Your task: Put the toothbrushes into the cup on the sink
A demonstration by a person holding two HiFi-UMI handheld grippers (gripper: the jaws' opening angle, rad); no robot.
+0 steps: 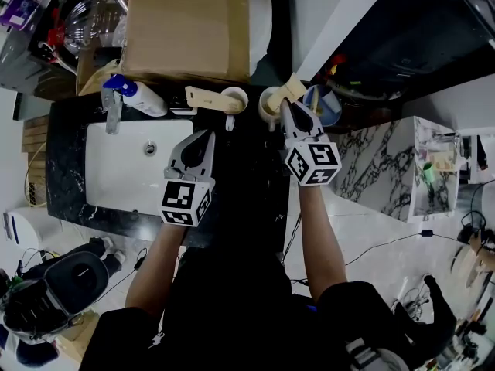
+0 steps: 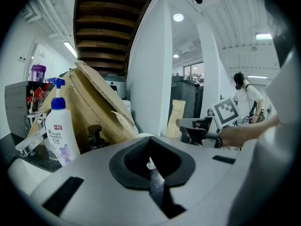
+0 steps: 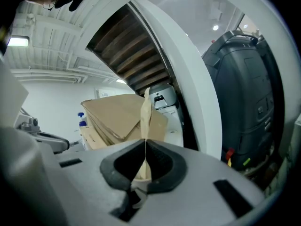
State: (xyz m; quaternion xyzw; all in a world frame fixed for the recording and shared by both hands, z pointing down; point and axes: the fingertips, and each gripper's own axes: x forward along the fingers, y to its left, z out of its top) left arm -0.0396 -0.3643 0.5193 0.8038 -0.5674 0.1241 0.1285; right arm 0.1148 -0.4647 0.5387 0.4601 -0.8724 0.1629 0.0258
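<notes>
Cardboard box [image 1: 189, 25] stood behind cups [image 1: 235, 97]; bottle [image 2: 59, 126] labelled "head & shoulders"; left gripper [image 1: 207, 135] closed empty, right gripper [image 1: 286, 107] clamped on beige packet [image 3: 146, 107].

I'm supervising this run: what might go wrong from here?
The right gripper pinches a thin paper-wrapped toothbrush at the right cup; it may slip, or catch the rim and tip the cup. The other wrapped toothbrush lies by the left cup, close to the basin; a nudge might knock it in.

Grey left tool [image 1: 206, 136], grey right tool [image 1: 288, 105], marker cubes [image 1: 186, 202], black top [image 1: 232, 315]
</notes>
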